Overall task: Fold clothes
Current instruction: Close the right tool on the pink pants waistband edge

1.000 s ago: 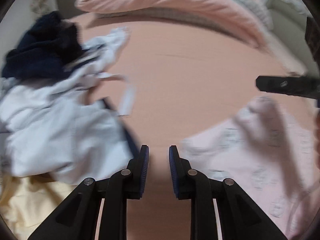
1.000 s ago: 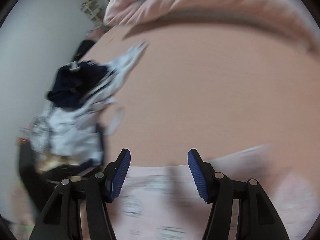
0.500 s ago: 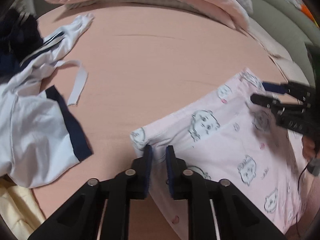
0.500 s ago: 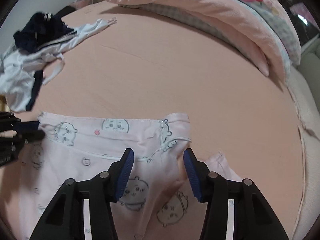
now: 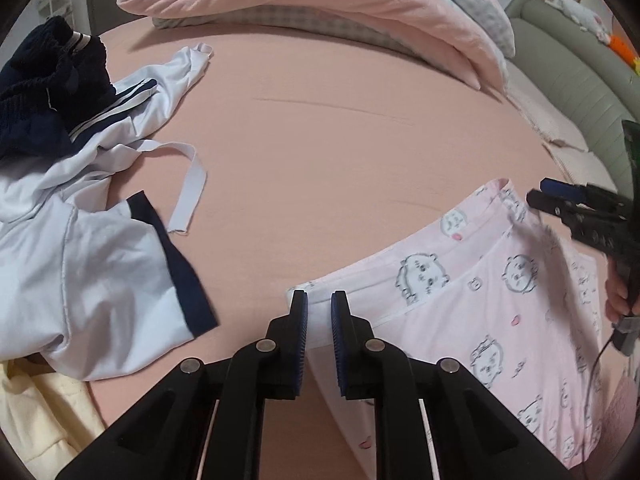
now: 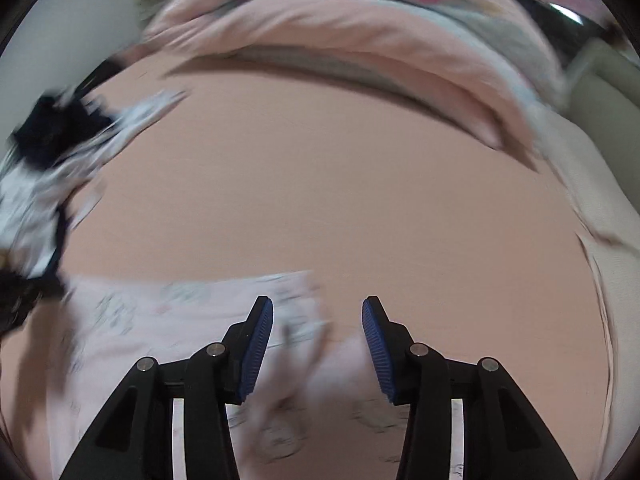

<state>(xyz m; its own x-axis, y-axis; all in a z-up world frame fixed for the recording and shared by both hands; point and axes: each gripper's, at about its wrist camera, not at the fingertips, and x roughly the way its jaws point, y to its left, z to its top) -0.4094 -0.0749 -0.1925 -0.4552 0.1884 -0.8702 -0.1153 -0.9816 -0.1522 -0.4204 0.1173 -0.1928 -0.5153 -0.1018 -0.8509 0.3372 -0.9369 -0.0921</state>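
A pale pink garment (image 5: 500, 300) printed with small cartoon faces lies flat on the peach bed sheet (image 5: 320, 160). My left gripper (image 5: 319, 300) is shut on its near left corner, and cloth shows between the blue pads. In the left wrist view, my right gripper (image 5: 540, 194) hovers at the garment's far right corner, held by a hand (image 5: 618, 292). The right wrist view is blurred by motion. There, my right gripper (image 6: 318, 308) stands about half open over the pink garment (image 6: 160, 328); its pads are clear of the cloth.
A white shirt with navy trim (image 5: 80, 264) and a dark navy garment (image 5: 44, 88) are heaped at the left. A yellow cloth (image 5: 36, 412) lies at the near left. Folded pink bedding (image 5: 320, 8) runs along the back. A grey padded edge (image 5: 580, 80) is at the right.
The left jaws have narrowed and now hold the pink garment's corner. The right jaws have narrowed somewhat, and the right gripper has shifted and turned over the garment's other corner.
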